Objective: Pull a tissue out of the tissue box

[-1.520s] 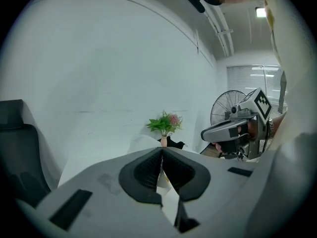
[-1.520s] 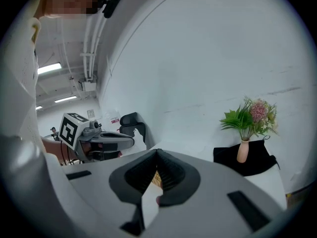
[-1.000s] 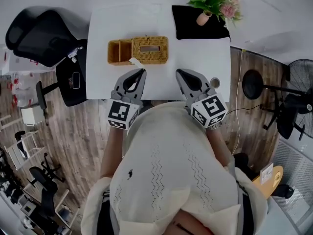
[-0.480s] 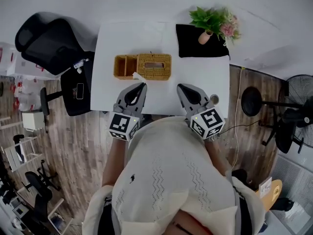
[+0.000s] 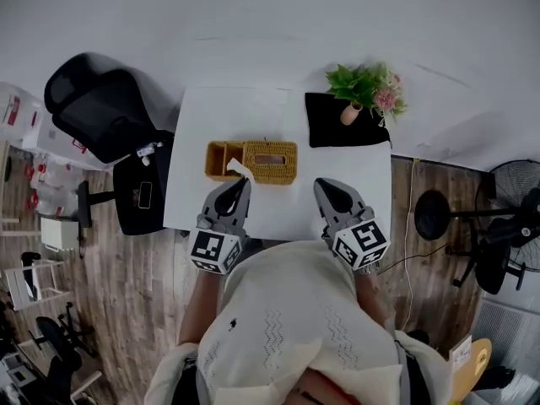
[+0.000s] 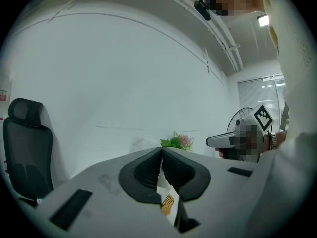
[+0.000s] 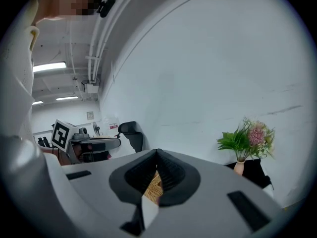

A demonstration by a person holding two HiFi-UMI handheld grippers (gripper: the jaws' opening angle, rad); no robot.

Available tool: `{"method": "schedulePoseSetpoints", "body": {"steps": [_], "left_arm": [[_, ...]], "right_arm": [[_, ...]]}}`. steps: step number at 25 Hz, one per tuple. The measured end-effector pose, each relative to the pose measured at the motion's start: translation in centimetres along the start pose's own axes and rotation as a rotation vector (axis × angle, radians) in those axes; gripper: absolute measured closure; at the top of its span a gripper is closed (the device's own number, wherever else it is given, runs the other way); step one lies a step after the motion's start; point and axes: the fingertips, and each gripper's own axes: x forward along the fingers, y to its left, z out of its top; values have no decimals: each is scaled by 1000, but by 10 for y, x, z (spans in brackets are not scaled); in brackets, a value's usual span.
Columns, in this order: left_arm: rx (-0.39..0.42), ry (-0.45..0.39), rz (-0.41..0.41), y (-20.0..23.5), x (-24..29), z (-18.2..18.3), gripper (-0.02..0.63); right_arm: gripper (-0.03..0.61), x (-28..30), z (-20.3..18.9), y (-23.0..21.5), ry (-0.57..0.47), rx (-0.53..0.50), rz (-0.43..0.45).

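Observation:
The woven tissue box point(image 5: 270, 162) stands mid-table with an open side compartment point(image 5: 222, 159) on its left. My left gripper point(image 5: 242, 182) hovers just in front of the box's left end, jaws shut on a small white tissue point(image 5: 238, 170) that sticks out past its tip. In the left gripper view, the tissue point(image 6: 161, 185) shows as a white strip between the pads, with the box point(image 6: 168, 204) below. My right gripper point(image 5: 326, 185) is shut and empty near the table's front edge. Between its pads, the right gripper view shows a bit of the box point(image 7: 154, 186).
The white table point(image 5: 202, 116) holds a black mat point(image 5: 346, 132) and a potted plant point(image 5: 364, 87) at the back right. A black office chair point(image 5: 101, 108) and a stool with a phone point(image 5: 143, 194) stand left. A fan point(image 5: 515, 192) stands right.
The head view has pulled back, so the table and grippers look smaller and sit lower in frame. Both grippers keep their places at the table's front edge, the left still holding the tissue.

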Motion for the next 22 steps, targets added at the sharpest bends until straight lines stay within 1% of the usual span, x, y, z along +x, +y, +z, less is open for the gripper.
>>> {"method": "schedulePoseSetpoints", "body": {"steps": [6, 13, 17, 22], "left_arm": [[10, -56, 37, 15, -4, 25, 601], [52, -102, 65, 27, -9, 51, 601], [47, -115, 82, 33, -8, 59, 601], [42, -143, 84, 38, -3, 69, 601]], "right_arm": [[577, -1, 21, -6, -40, -18, -25], [577, -6, 43, -15, -83, -28, -59], [577, -9, 51, -23, -98, -23, -83], [577, -7, 64, -29, -123, -43, -101]]}}
